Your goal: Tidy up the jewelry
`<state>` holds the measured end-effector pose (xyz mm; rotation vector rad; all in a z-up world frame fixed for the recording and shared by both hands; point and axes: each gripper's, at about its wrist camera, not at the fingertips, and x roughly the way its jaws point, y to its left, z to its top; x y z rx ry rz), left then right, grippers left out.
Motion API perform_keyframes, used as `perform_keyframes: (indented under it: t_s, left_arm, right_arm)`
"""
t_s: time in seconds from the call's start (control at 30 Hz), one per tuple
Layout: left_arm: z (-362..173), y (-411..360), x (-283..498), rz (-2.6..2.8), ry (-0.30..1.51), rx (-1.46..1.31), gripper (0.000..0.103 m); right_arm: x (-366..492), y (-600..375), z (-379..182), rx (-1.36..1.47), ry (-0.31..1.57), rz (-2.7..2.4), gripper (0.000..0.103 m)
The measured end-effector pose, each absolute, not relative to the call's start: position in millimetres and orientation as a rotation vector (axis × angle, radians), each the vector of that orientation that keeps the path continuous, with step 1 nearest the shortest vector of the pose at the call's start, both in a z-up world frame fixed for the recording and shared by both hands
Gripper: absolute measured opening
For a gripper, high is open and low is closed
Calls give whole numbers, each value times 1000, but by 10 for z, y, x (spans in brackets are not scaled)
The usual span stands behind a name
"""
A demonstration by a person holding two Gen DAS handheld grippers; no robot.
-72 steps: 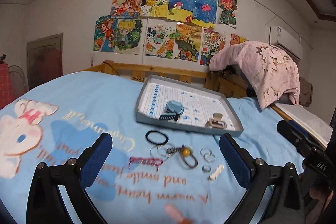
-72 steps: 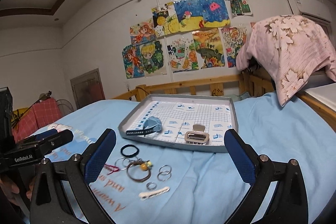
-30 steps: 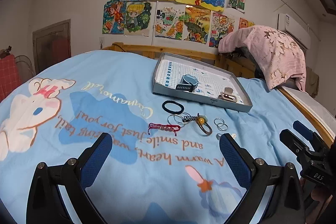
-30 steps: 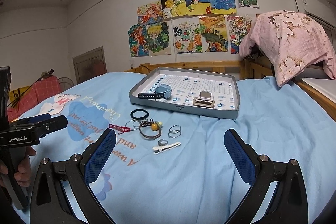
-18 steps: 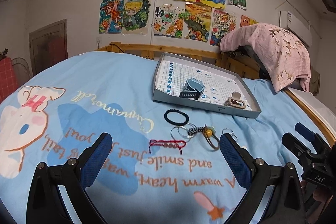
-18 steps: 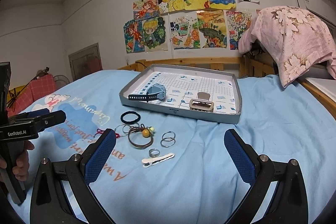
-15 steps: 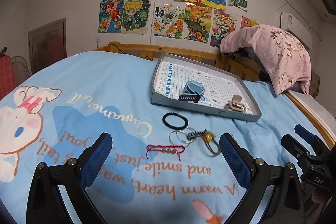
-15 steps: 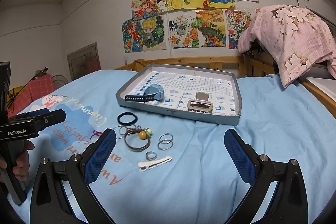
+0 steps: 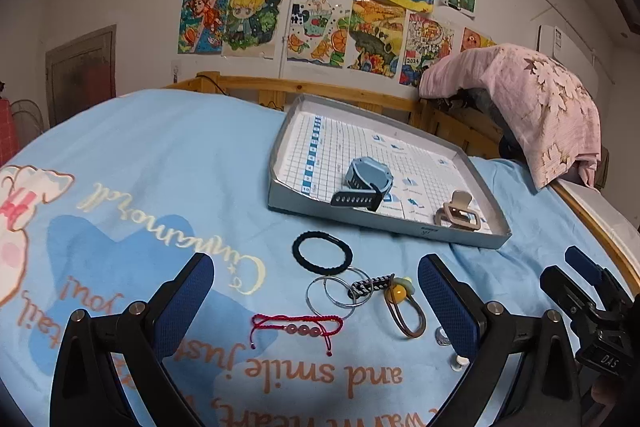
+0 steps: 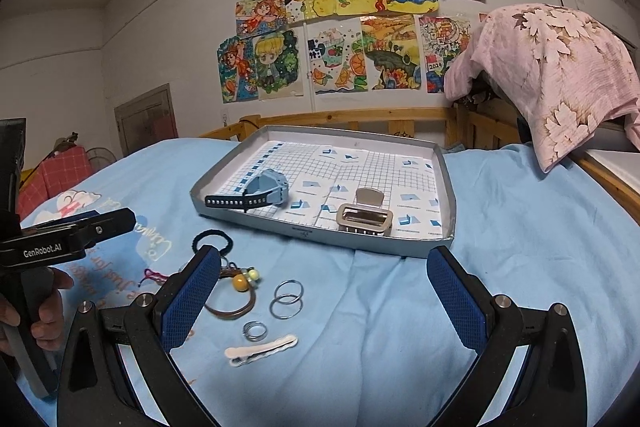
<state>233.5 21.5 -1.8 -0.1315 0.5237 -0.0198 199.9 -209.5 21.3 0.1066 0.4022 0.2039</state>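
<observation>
Now both tools (image 9: 316, 303) (image 10: 322, 301) wide open, empty, above loose rings (image 10: 286, 299), tray (image 10: 448, 195) beyond.

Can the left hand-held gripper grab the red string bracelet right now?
Probably yes. The left hand-held gripper is open, and the red string bracelet lies flat on the blue bedsheet right between its fingers, with nothing on top of it.

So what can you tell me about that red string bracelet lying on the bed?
The red string bracelet is a thin braided cord with three small pinkish beads strung at its middle and loose knotted ends trailing off. It lies flat and stretched sideways on the blue printed bedsheet, outside the grey tray, just in front of the thin metal rings. Nothing grips it; the left tool hangs open above it.
</observation>
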Motion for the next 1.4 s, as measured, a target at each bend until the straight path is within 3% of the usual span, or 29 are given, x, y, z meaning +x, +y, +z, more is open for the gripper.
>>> perform_keyframes:
  t_s: [0.23, 0.37, 0.47, 0.53, 0.67, 0.87, 0.93, 1.07, 1.17, 1.4]
  left_arm:
    - [-216, 186, 2445, -102, 570, -144, 102]
    - [-290, 181, 2505, -179, 593, -176, 87]
    - [-352, 153, 2554, -256, 620, -197, 67]
    - [-394, 116, 2586, -299, 643, -202, 58]
    - [-487, 46, 2671, -348, 701, -203, 41]
    - [-609, -22, 2801, -372, 779, -212, 26]
    - [-634, -34, 2820, -375, 794, -210, 20]
    - [-666, -64, 2861, -379, 822, -209, 6]
    - [-659, -59, 2863, -372, 825, -213, 3]
    - [-442, -53, 2780, -354, 782, -201, 3]
  right_arm:
    - [2054, -2133, -2, 120, 429, 242, 101]
    - [2086, -2133, -111, 117, 460, 293, 101]
    - [2120, -2113, -184, 119, 488, 346, 98]
    - [2143, -2079, -229, 113, 513, 383, 85]
    - [2171, -1966, -311, 92, 563, 461, 80]
    - [2189, -1826, -414, 54, 628, 534, 77]
    - [2215, -1780, -458, 42, 652, 542, 70]
    - [2254, -1714, -522, 19, 694, 548, 65]
    - [2267, -1691, -542, 8, 710, 542, 54]
    - [2228, -1706, -490, 15, 679, 545, 53]
